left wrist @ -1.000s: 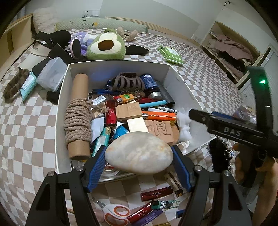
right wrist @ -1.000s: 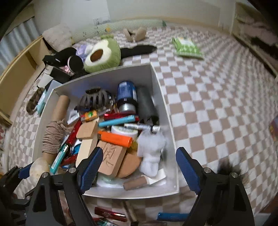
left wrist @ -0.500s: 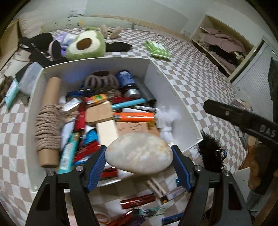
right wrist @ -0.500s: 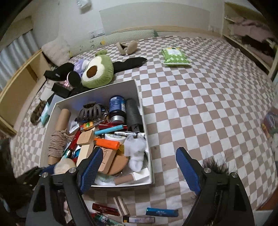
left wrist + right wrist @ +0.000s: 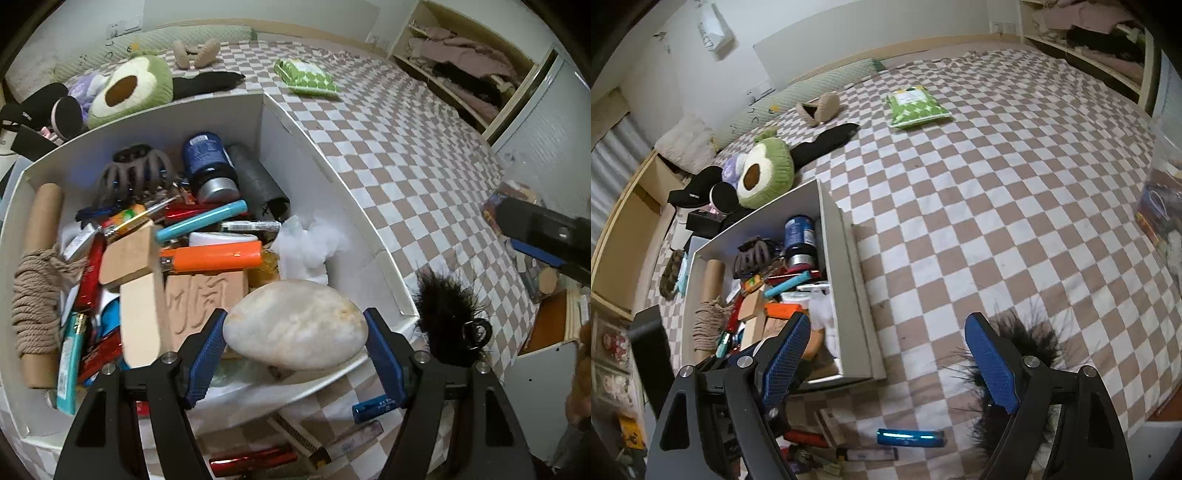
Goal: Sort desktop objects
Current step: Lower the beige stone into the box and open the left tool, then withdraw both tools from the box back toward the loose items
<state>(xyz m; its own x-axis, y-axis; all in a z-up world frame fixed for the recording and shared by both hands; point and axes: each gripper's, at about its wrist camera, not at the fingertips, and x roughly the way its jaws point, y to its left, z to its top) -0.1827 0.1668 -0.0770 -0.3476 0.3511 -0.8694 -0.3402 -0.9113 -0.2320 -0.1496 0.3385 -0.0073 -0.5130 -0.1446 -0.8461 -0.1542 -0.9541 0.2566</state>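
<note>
Left gripper [image 5: 295, 339] clamps stone [image 5: 295, 328] over box rim [image 5: 369, 236] | right gripper [image 5: 886, 365] empty, jaws apart

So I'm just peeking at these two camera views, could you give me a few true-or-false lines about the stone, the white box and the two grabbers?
1. The left gripper clamps a smooth pale oval stone. True.
2. The right gripper holds a blue lighter. False: its blue pads are apart with nothing between them; the shiny blue tube lies on the checkered bedcover.
3. The white cardboard box is full of small items. True.
4. The green avocado plush toy sits inside the box. False: it lies on the bedcover beyond the box.
5. The orange lighter lies outside the box. False: it is inside.
</note>
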